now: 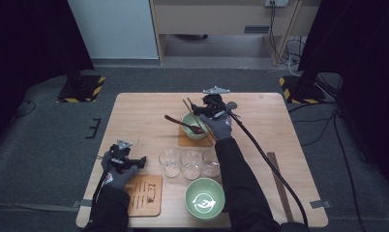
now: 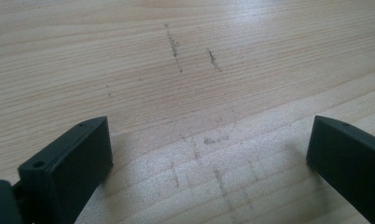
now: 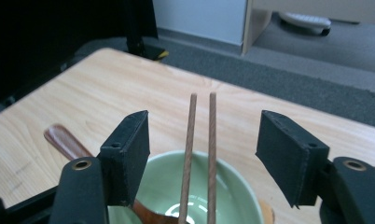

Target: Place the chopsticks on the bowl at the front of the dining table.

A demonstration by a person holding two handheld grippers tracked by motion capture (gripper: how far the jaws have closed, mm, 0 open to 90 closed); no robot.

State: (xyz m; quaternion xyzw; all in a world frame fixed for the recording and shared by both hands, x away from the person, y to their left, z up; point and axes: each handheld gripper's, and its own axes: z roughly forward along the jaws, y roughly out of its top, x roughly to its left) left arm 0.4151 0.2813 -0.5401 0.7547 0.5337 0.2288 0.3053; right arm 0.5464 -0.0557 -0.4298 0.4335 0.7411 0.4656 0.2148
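Near green bowl [image 1: 205, 198] is fronted by three glasses [image 1: 191, 163]; beyond, chopsticks [image 3: 199, 154] are straddled by the open right gripper [image 3: 202, 149] over the far bowl [image 3: 232, 186]; left gripper [image 2: 209, 154] is held open.

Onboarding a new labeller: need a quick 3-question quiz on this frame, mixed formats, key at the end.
1. True or false: the right gripper is clamped on the chopsticks.
2. What lies between the left gripper's jaws? A) a glass B) bare table C) a bowl
3. Fill in: the wooden spoon rests in the far green ____.

Key
1. False. In the right gripper view its jaws stand wide apart on either side of the chopsticks, touching neither.
2. B. The left gripper view shows the jaws open over marked wood.
3. bowl. In the high view it sits on a coaster, behind three glasses.
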